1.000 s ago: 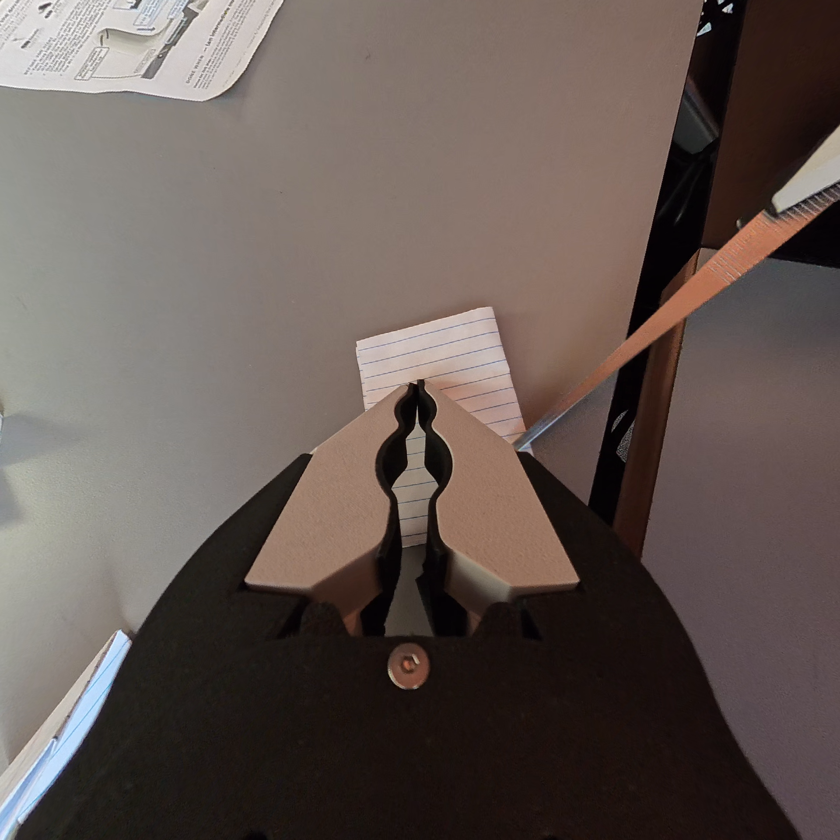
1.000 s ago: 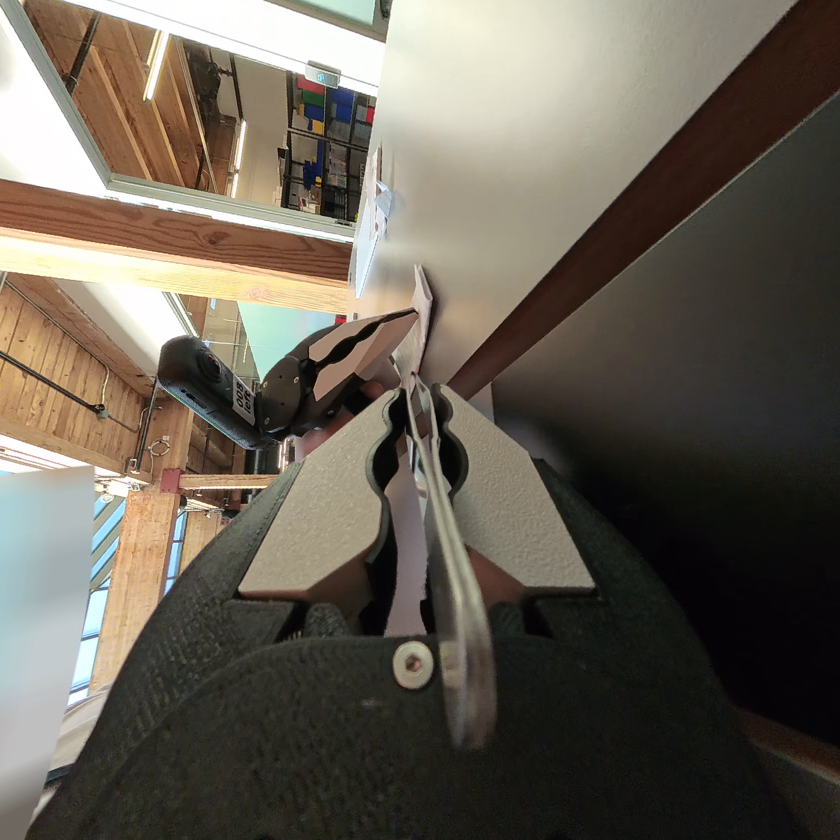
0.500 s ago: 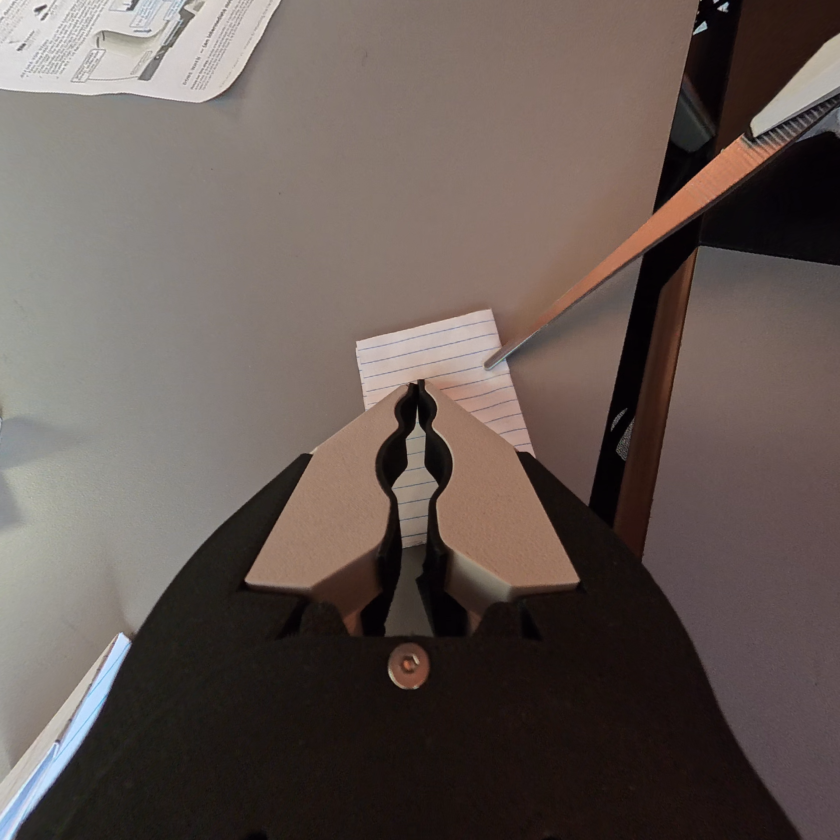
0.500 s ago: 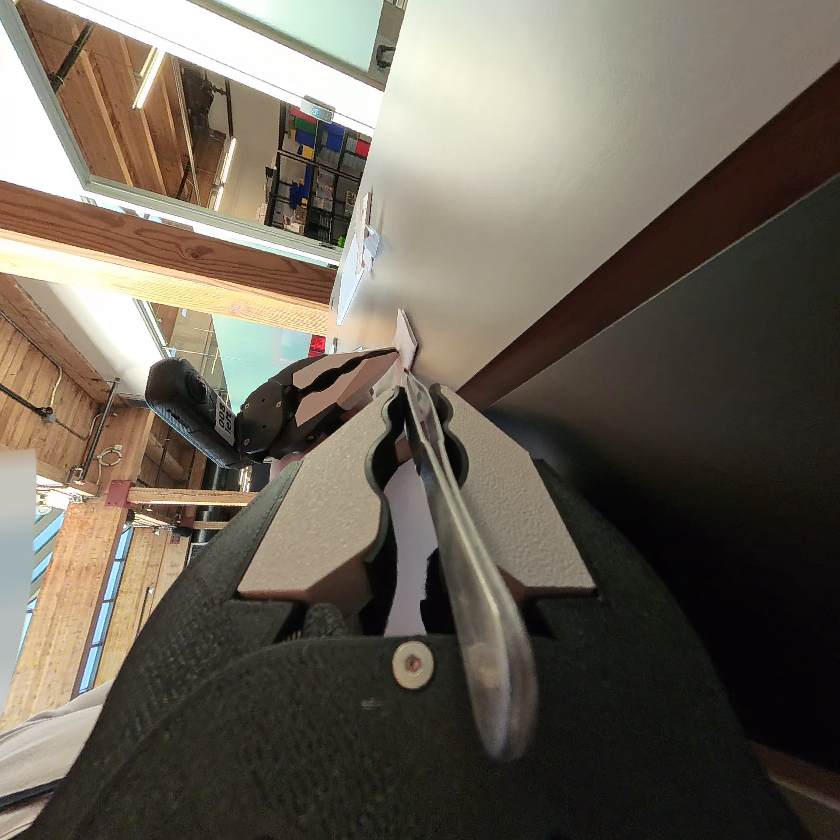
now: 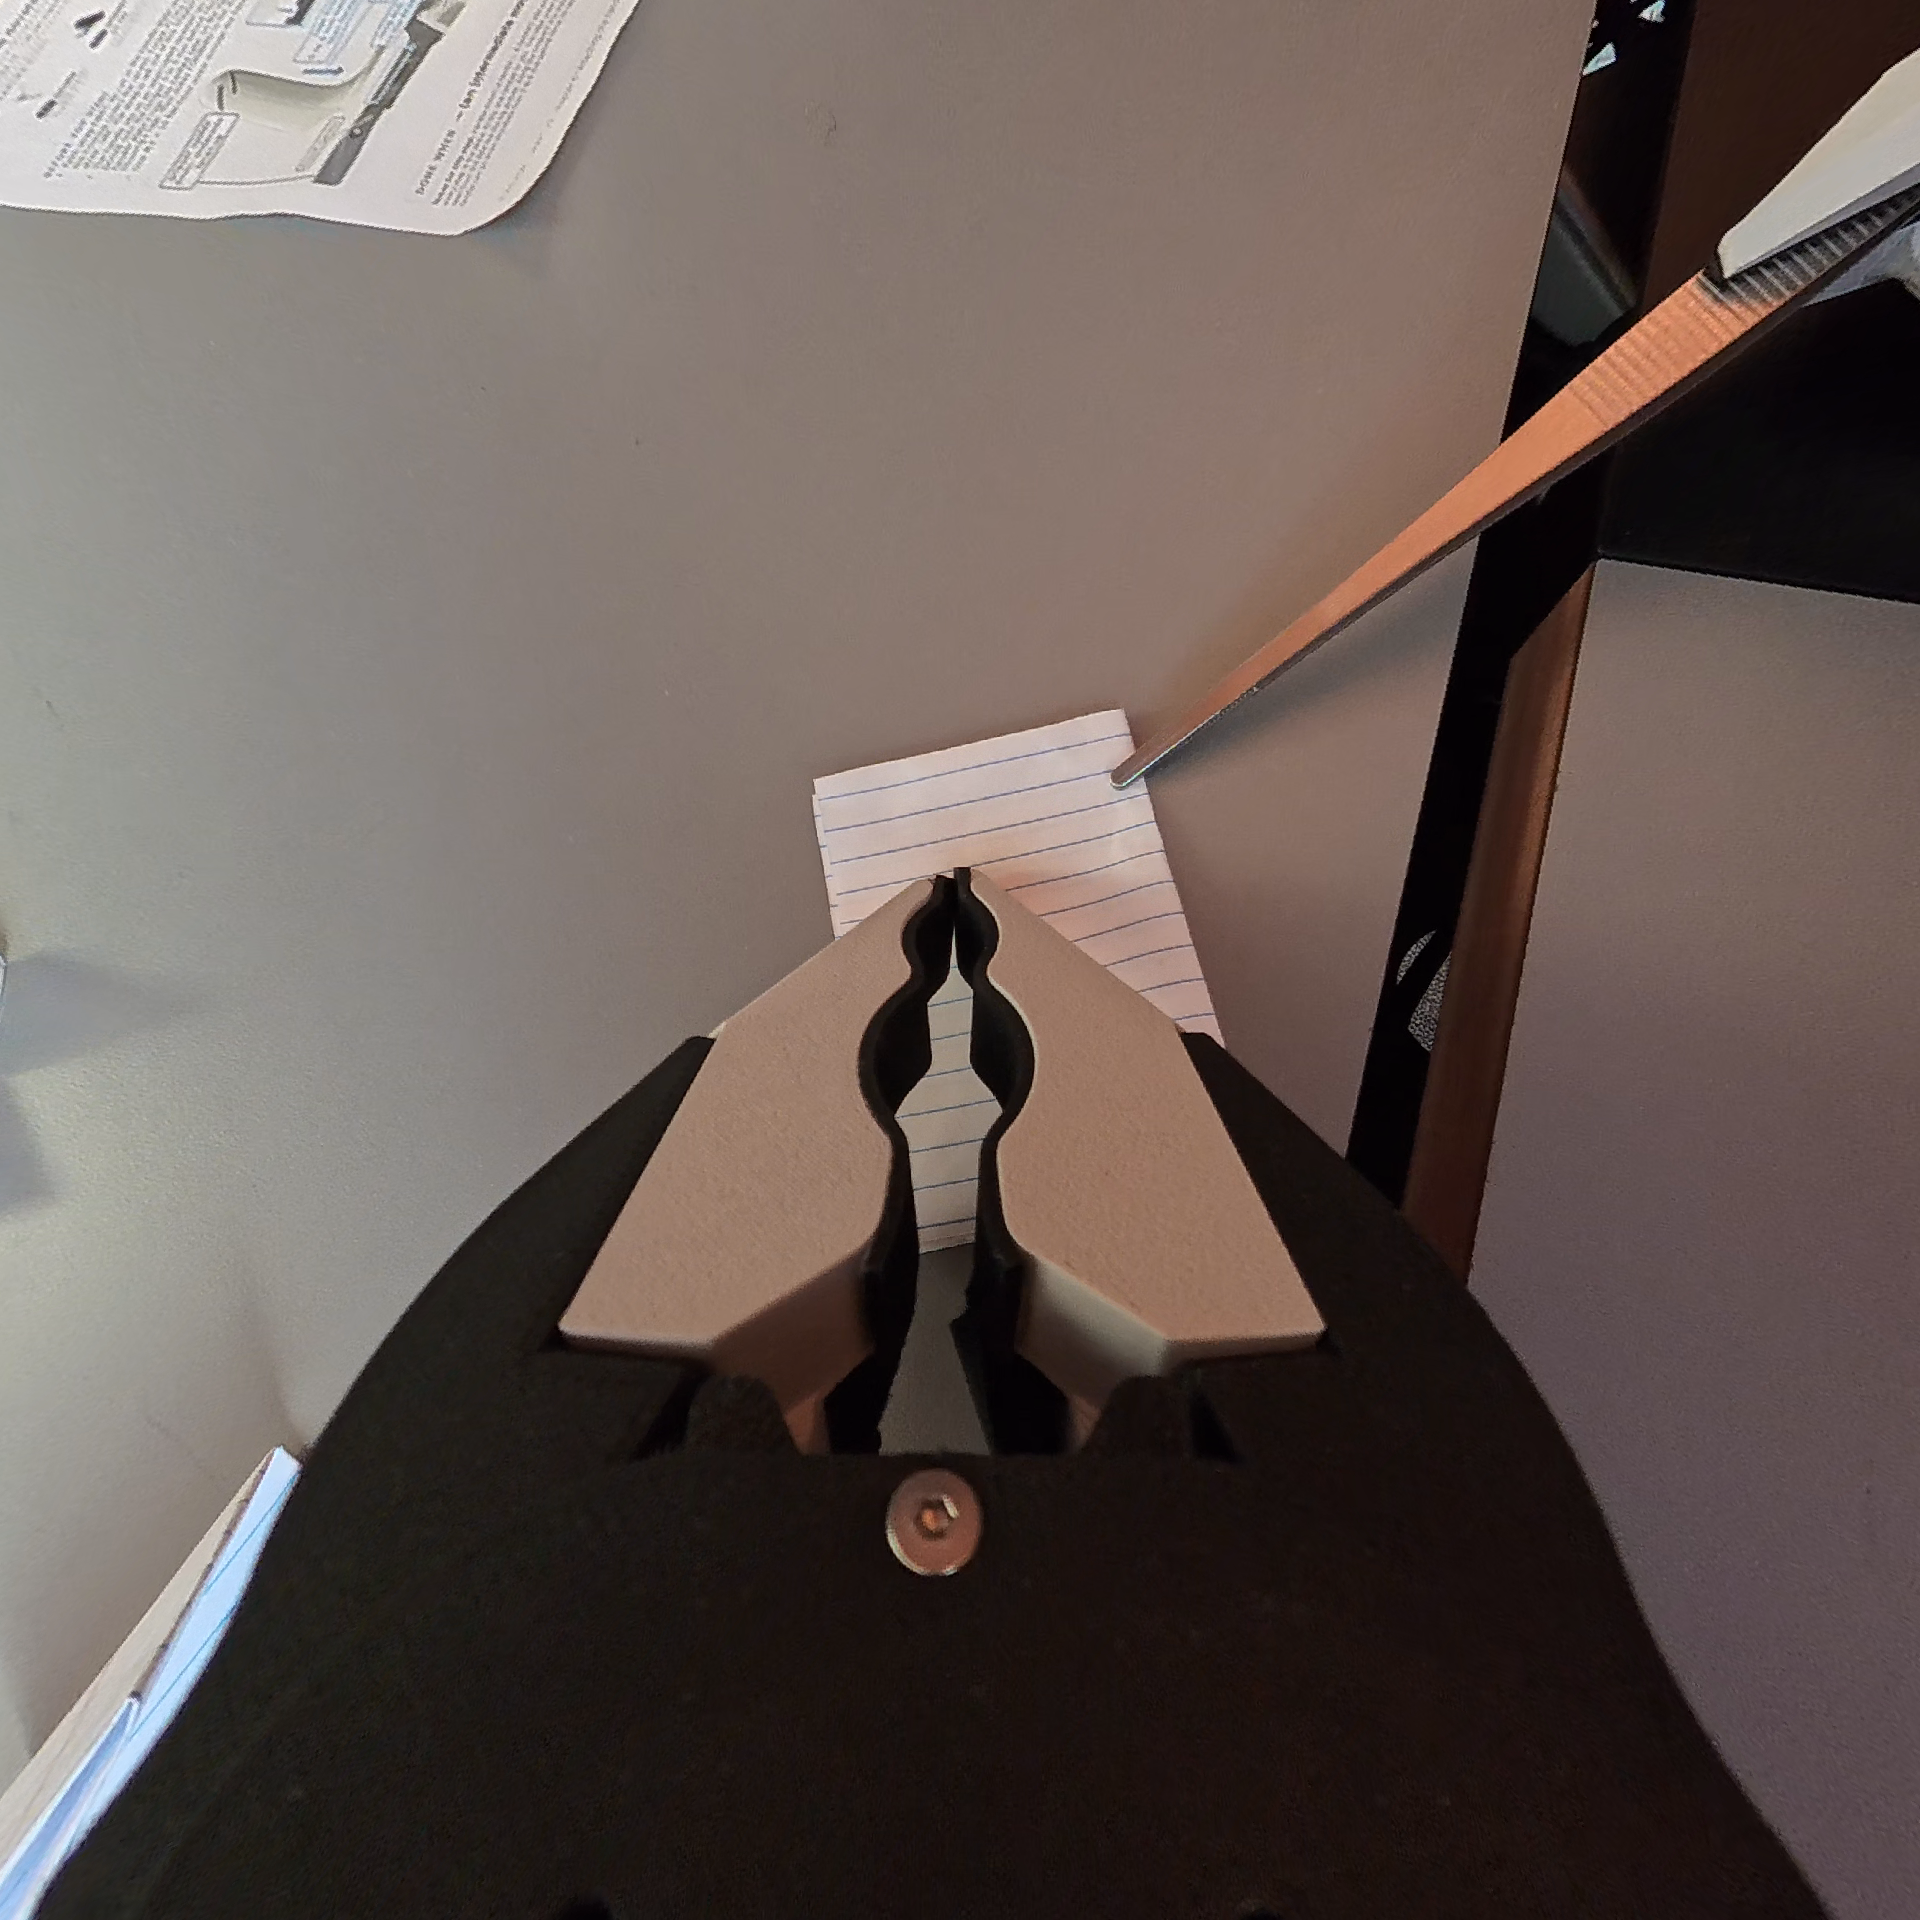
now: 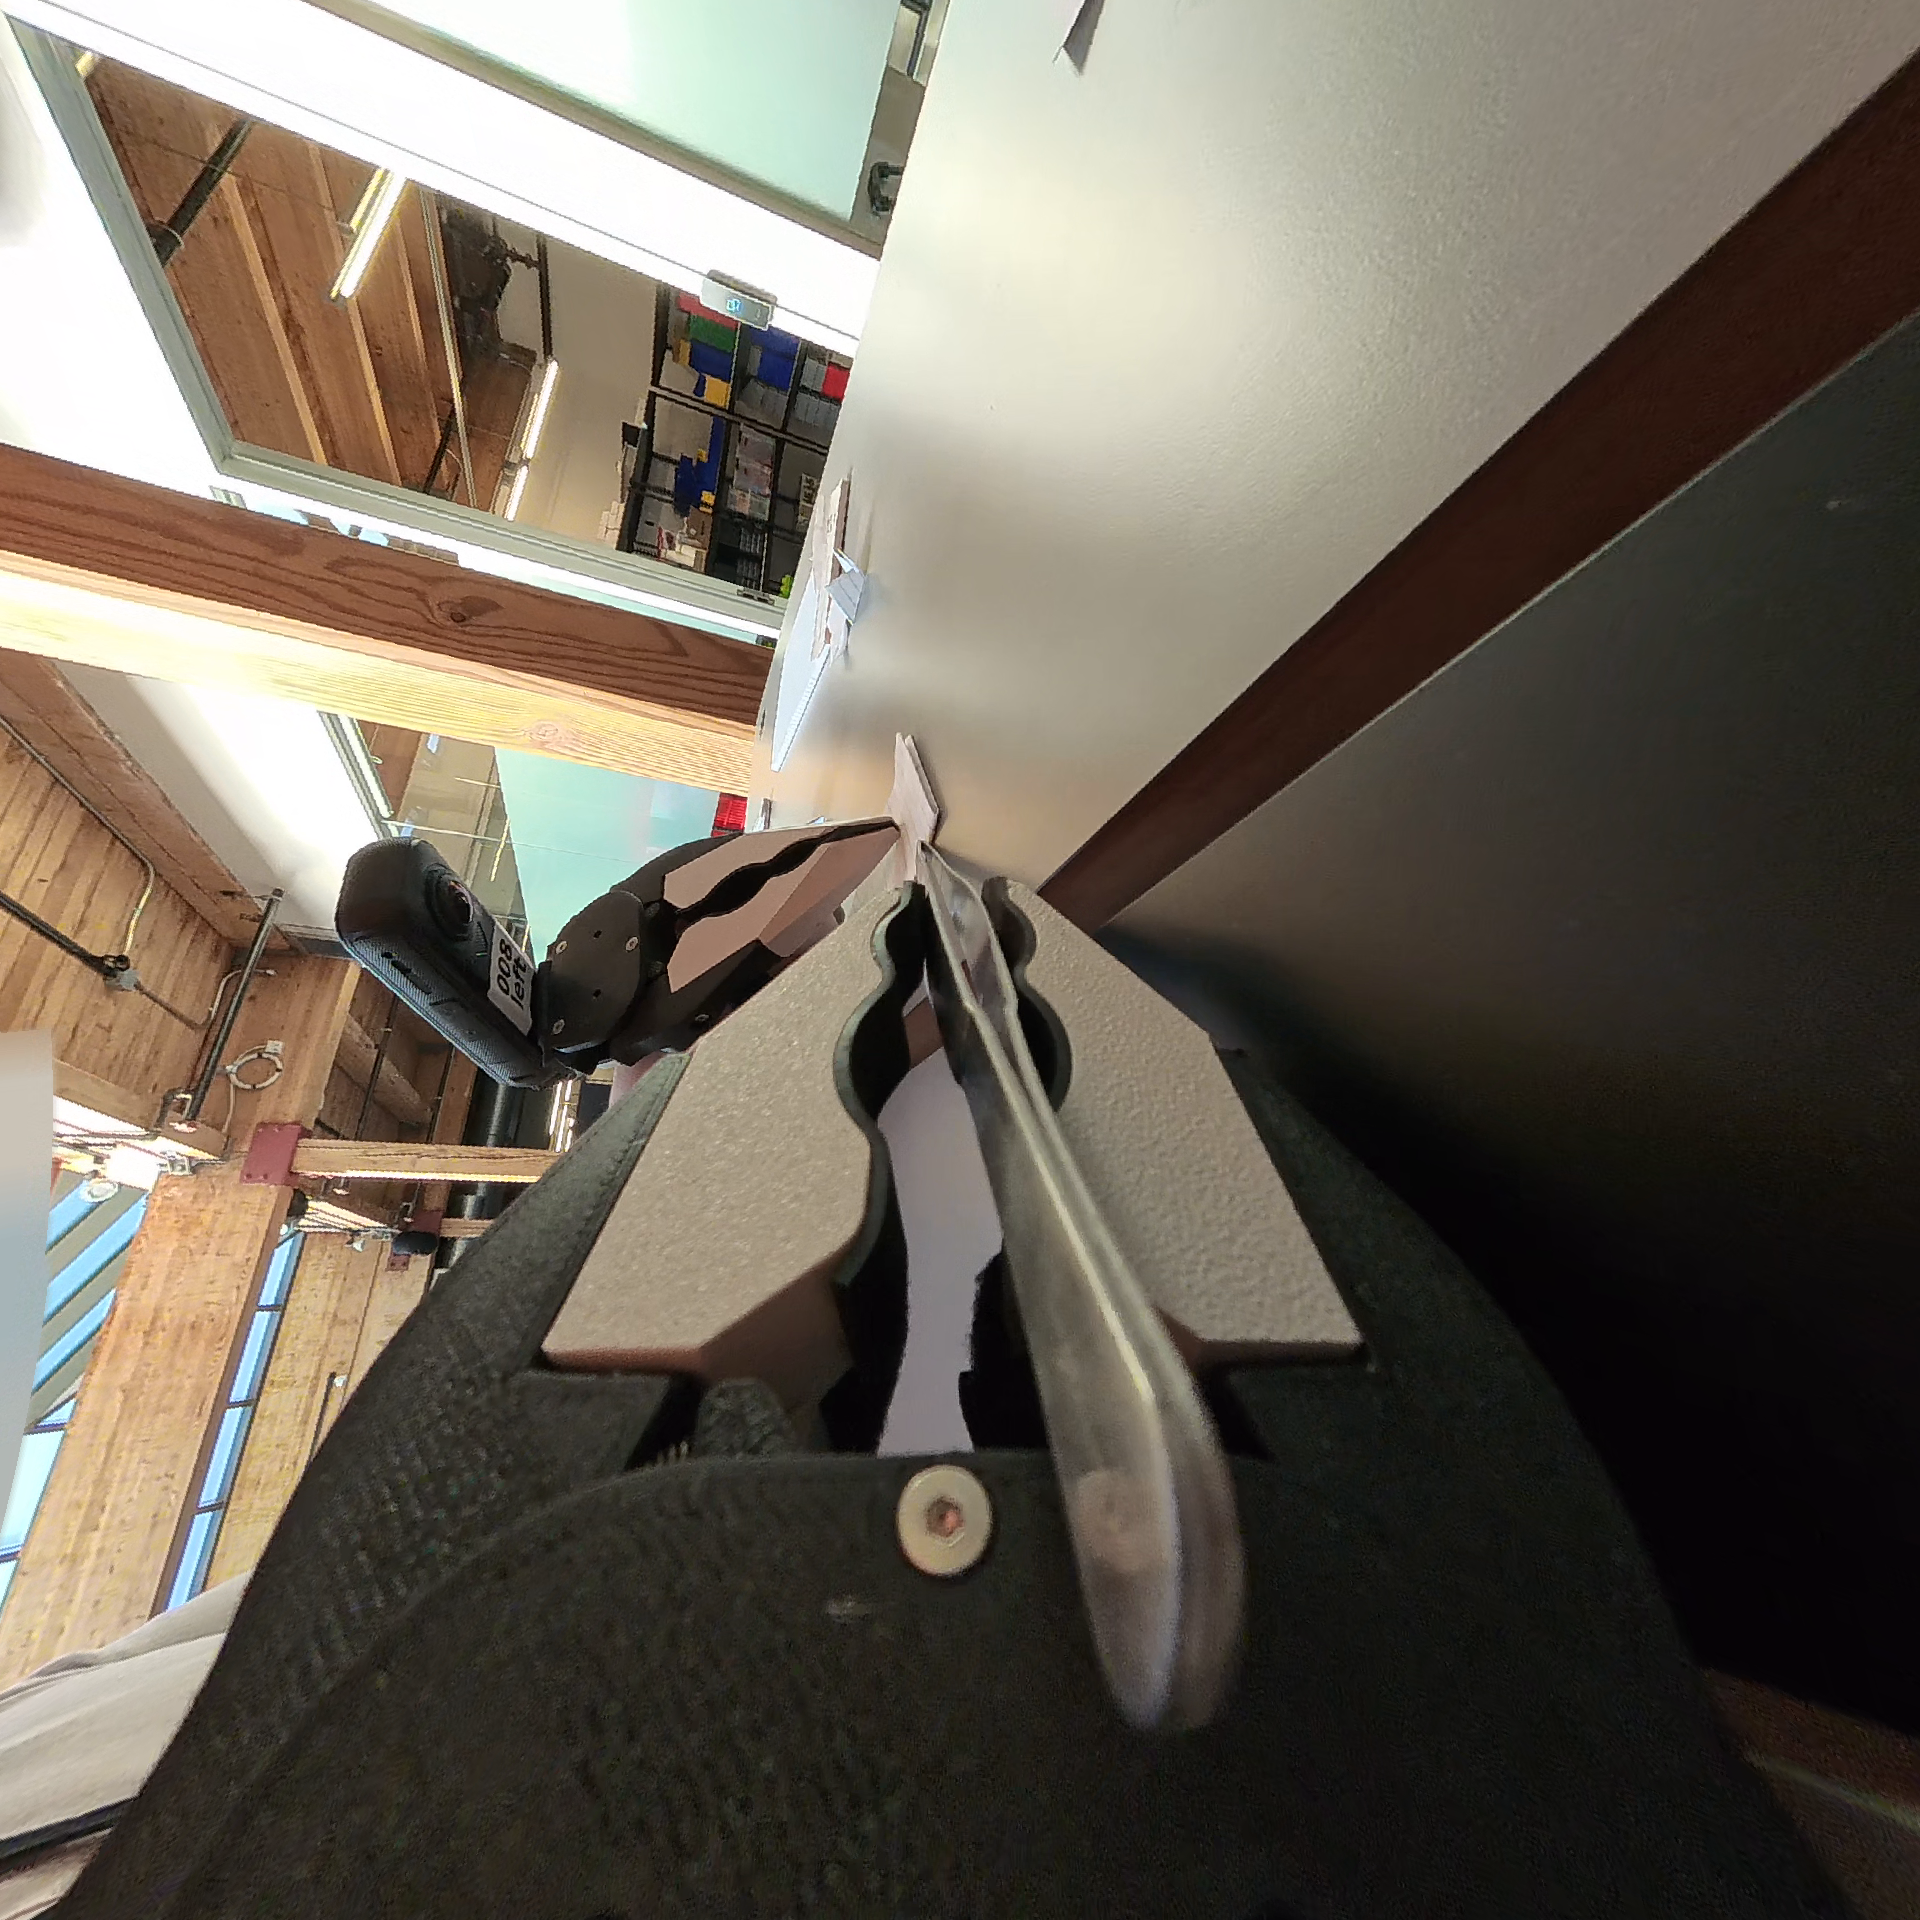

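Note:
A small folded sheet of lined paper [image 5: 997, 821] lies on the grey table [image 5: 520, 623] near its right edge. My left gripper [image 5: 954, 878] is shut, and its tips rest on top of the paper. My right gripper [image 6: 951, 894] is shut on a pair of thin metal tweezers [image 6: 1039, 1143]. In the left wrist view the tweezers [image 5: 1455, 520] come in from the upper right, with the tip at the paper's far right corner. The right wrist view also shows the left gripper [image 6: 883, 826] beside the paper [image 6: 914, 790].
A printed sheet [image 5: 291, 104] lies at the table's far left. A lined pad [image 5: 104, 1714] sits at the near left corner. A dark brown cabinet edge [image 5: 1475, 831] stands just right of the table. Wooden beams [image 6: 364, 603] and glass walls fill the background. One gripper's finger ends stand about 15 cm off the other's.
The tweezer tip has slid along the paper's right edge, from its near side to its far right corner. My left gripper has stayed shut on top of the paper.

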The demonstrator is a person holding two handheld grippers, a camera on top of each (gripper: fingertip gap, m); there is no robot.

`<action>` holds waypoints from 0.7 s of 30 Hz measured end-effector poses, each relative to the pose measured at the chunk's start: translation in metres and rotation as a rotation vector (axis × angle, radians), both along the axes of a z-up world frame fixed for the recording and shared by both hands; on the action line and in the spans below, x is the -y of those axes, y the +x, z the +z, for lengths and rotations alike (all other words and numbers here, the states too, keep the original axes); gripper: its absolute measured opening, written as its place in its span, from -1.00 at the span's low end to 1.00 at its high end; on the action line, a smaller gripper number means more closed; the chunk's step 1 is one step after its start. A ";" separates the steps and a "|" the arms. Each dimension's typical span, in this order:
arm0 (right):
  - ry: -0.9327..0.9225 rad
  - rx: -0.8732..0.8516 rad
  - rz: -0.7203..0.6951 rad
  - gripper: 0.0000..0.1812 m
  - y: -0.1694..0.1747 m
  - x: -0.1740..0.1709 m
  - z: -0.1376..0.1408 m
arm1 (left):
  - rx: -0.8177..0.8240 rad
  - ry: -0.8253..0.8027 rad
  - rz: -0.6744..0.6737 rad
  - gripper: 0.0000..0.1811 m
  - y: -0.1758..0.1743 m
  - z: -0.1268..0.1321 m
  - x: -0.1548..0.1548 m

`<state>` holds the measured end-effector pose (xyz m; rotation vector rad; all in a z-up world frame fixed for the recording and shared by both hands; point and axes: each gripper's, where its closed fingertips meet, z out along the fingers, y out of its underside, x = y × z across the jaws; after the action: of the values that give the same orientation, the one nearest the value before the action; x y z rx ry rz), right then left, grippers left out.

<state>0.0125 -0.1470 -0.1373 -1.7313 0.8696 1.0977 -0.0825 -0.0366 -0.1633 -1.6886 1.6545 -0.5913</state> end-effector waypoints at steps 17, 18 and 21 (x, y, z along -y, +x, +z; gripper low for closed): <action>0.037 -0.034 -0.102 -0.88 0.018 0.002 0.004 | 0.001 0.005 -0.009 -1.00 0.000 0.000 0.000; 0.074 -0.048 -0.119 -0.89 0.021 0.003 0.010 | 0.000 0.011 -0.024 -1.00 0.000 0.000 0.000; 0.237 -0.082 -0.025 -0.88 0.008 0.002 0.040 | 0.001 0.013 -0.128 -1.00 0.000 0.000 0.002</action>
<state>0.0208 -0.1488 -0.0975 -1.4859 0.7751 1.2102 -0.0828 -0.0382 -0.1635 -1.5819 1.7712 -0.6410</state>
